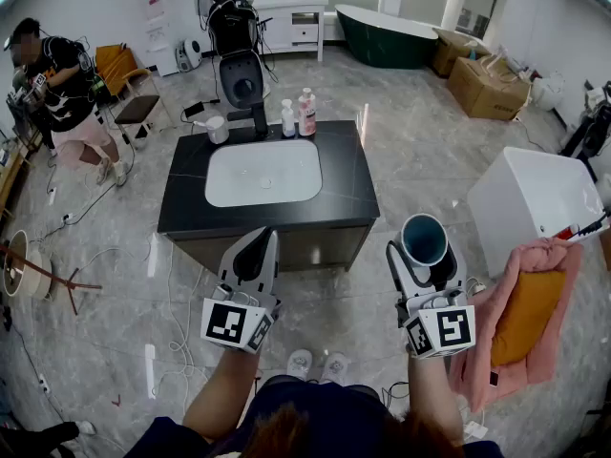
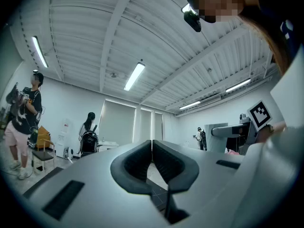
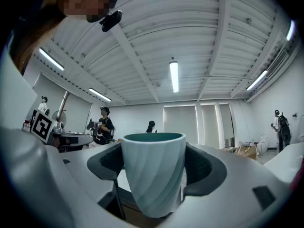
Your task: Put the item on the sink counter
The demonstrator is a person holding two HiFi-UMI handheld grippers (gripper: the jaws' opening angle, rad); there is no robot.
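While the right gripper (image 1: 423,258) clamps the upright cup (image 1: 425,237), the sink counter (image 1: 355,187) lies just ahead, its front-right corner nearest, with the left gripper (image 1: 256,252) pinched together, empty.

A dark green bathtub (image 1: 387,34) stands by the far wall. Just left of it is a white cabinet (image 1: 293,19), and just right of it lie cardboard boxes (image 1: 485,84). Well left of the bathtub, a person in a black shirt (image 1: 52,74) stands near a chair (image 1: 136,109). Well nearer than the bathtub, to its right, a white box (image 1: 535,198) stands beside a pink cloth (image 1: 480,351) wrapped around an orange cushion (image 1: 527,315).
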